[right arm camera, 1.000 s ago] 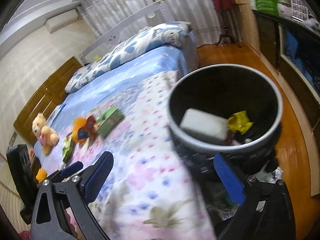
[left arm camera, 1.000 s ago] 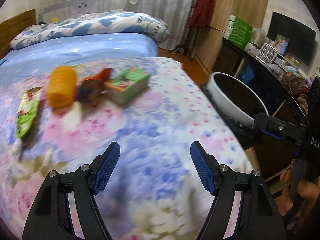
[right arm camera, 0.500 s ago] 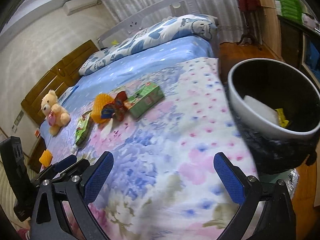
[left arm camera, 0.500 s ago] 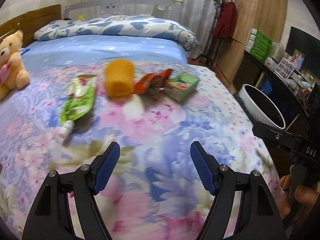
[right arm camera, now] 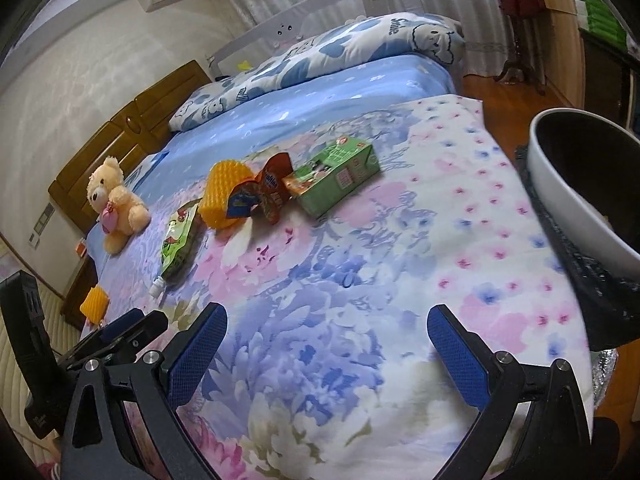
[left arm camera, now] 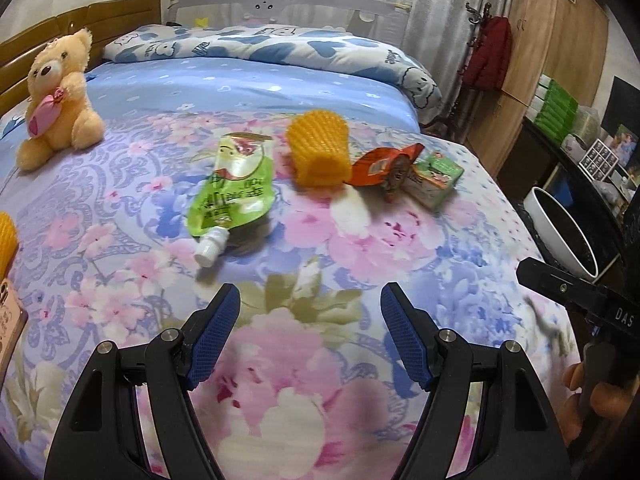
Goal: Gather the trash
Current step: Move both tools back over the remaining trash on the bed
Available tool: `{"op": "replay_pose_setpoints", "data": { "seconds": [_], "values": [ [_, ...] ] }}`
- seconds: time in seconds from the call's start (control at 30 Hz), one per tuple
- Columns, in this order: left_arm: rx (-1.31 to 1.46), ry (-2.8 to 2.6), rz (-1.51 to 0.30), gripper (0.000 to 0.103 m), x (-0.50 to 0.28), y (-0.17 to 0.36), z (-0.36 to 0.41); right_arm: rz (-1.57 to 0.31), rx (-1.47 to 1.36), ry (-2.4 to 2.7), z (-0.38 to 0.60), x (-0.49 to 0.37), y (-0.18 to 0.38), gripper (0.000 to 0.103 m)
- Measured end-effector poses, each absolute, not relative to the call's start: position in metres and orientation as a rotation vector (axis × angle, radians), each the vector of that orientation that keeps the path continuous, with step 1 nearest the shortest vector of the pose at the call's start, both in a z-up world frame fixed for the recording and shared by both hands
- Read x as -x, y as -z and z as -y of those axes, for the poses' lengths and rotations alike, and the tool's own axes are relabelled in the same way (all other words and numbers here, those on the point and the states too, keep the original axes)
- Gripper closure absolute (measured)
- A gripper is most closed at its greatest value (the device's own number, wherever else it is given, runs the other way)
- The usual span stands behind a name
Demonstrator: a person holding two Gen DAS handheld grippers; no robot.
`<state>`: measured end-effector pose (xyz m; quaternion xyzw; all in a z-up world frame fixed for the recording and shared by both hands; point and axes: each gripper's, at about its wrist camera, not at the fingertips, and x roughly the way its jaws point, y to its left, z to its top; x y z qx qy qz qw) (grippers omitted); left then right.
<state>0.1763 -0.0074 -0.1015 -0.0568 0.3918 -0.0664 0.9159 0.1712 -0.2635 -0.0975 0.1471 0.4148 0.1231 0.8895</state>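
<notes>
1. Left wrist view: my left gripper (left arm camera: 310, 332), jaws wide, empty, aimed at green pouch (left arm camera: 232, 188) mid-bed.
2. Right gripper (right arm camera: 326, 354), jaws wide, empty, hovers nr bed's right edge, beside bin (right arm camera: 576, 208), prob. for short drops.
3. Foam sleeve (left arm camera: 320, 152), wrapper (left arm camera: 384, 166), carton (left arm camera: 434, 182) cluster beyond pouch.

dim, even indoor light, soft shadows; strong fisheye bending and dark vignette at edges; slight blur.
</notes>
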Motion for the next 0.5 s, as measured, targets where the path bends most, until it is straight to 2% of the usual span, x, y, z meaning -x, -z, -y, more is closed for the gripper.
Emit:
{"op": "replay_pose_setpoints", "data": {
  "seconds": [0.5],
  "values": [
    [0.120,0.074,-0.814,0.029,-0.190,0.105,-0.018,-0.840,-0.303,-0.292,0.237,-0.192,0.095,0.003]
  ]
}}
